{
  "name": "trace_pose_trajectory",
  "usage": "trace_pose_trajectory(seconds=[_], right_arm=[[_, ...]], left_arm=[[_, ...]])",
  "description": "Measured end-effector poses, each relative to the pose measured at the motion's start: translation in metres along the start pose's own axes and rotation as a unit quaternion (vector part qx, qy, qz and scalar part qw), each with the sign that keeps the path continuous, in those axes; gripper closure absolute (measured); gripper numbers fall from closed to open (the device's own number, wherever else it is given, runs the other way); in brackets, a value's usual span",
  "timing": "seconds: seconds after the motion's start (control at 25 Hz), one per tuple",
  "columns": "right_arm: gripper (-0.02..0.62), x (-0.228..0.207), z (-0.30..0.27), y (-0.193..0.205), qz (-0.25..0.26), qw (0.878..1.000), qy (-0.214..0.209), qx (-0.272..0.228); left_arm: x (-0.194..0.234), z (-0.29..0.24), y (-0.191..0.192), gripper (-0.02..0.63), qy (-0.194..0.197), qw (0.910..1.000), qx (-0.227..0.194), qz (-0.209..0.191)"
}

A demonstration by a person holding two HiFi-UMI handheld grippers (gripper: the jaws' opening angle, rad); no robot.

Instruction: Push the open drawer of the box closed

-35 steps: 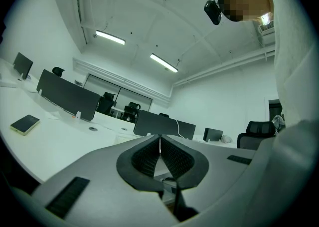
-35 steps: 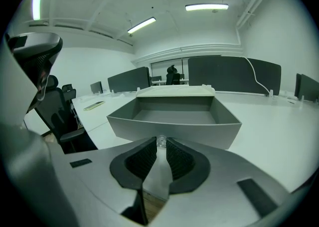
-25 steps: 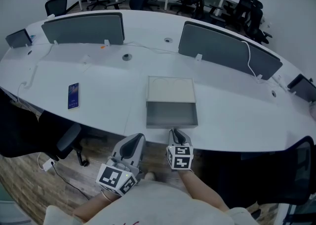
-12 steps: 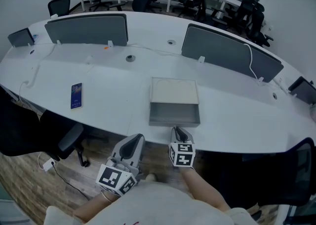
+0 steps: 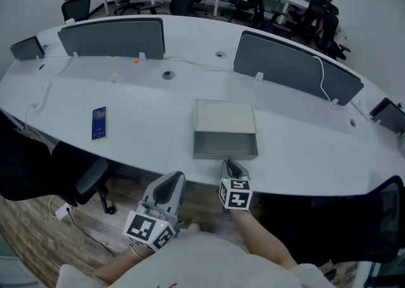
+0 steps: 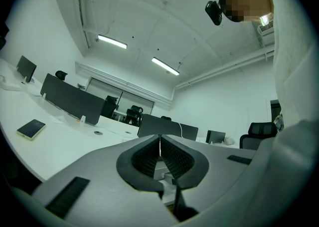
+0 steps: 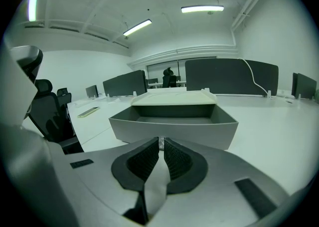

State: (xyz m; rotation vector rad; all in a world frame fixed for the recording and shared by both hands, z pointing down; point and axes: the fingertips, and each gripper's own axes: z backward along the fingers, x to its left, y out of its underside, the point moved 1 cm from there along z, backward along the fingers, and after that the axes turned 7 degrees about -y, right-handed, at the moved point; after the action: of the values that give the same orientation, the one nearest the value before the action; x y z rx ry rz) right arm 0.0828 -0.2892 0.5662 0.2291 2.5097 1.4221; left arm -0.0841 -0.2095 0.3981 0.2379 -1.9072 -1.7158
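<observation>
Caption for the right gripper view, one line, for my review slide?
Right gripper, jaws shut, faces the front of the open grey drawer of the box.

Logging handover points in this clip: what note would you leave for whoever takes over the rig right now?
Left gripper: jaws shut, empty, held off the near edge of the table, idle.
Right gripper: jaws shut, empty, tips aimed at the front of the drawer; contact cannot be told.
Box: mid-table, drawer open toward you.
Done: right gripper lined up.
Left: push the drawer fully in.
</observation>
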Motion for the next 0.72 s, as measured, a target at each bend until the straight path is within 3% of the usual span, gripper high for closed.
trace_pose_trajectory(seconds=[0.72], right_arm=[[0.554, -0.008, -0.014, -0.009, 0.005, 1.000, 0.005, 0.000]], left_arm=[[0.011, 0.005, -0.005, 0.588, -0.015, 0.9998, -0.014, -0.007]])
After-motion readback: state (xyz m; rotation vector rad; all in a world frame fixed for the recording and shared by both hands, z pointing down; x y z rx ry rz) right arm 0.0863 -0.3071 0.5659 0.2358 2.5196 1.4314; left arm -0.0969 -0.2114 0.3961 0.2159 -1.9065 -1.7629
